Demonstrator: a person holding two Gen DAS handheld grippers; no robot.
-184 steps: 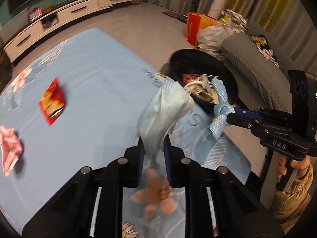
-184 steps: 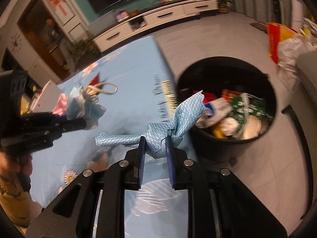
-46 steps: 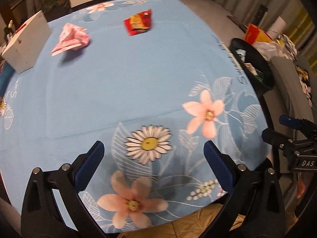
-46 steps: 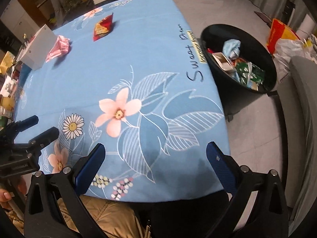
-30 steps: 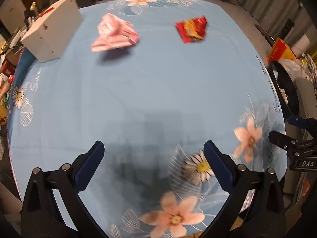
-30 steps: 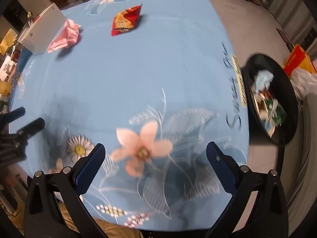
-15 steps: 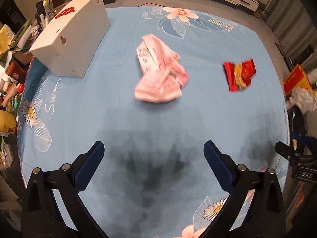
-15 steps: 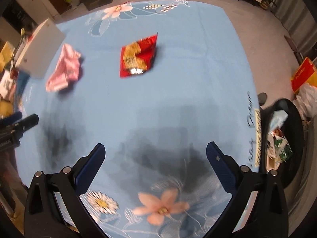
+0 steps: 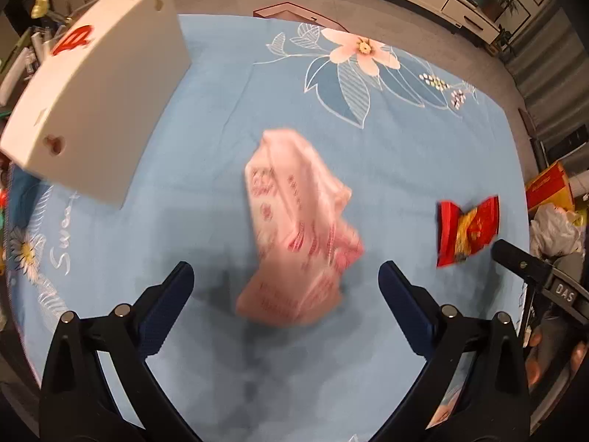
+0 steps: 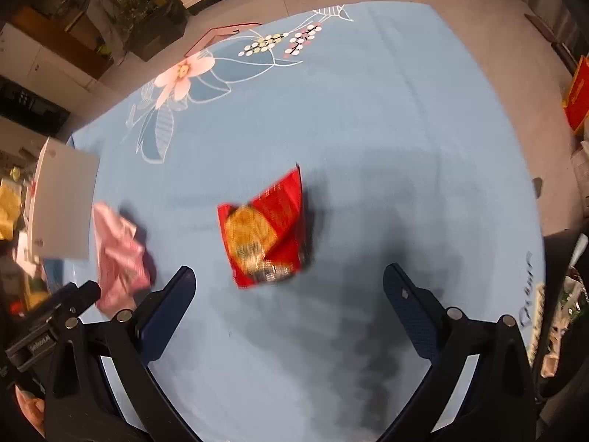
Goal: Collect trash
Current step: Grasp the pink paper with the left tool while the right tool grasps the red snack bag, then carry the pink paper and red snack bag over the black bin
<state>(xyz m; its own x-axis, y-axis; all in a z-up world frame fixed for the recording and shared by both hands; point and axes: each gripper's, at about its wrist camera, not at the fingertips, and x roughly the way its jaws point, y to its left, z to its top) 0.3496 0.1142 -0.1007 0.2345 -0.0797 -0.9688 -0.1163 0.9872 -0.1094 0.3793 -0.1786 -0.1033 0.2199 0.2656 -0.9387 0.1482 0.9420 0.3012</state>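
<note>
Left claw (image 9: 285,287) wide open over pink wrapper (image 9: 298,232), right claw (image 10: 289,289) wide open over red packet (image 10: 267,235)

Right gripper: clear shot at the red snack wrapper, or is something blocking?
Likely yes. The right gripper is open, with the red snack wrapper lying just ahead between its fingers on the blue tablecloth; nothing sits between them.

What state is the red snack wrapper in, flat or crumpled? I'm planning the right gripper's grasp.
Crumpled: the red snack wrapper lies bent and creased on the tablecloth, one corner sticking up.
</note>
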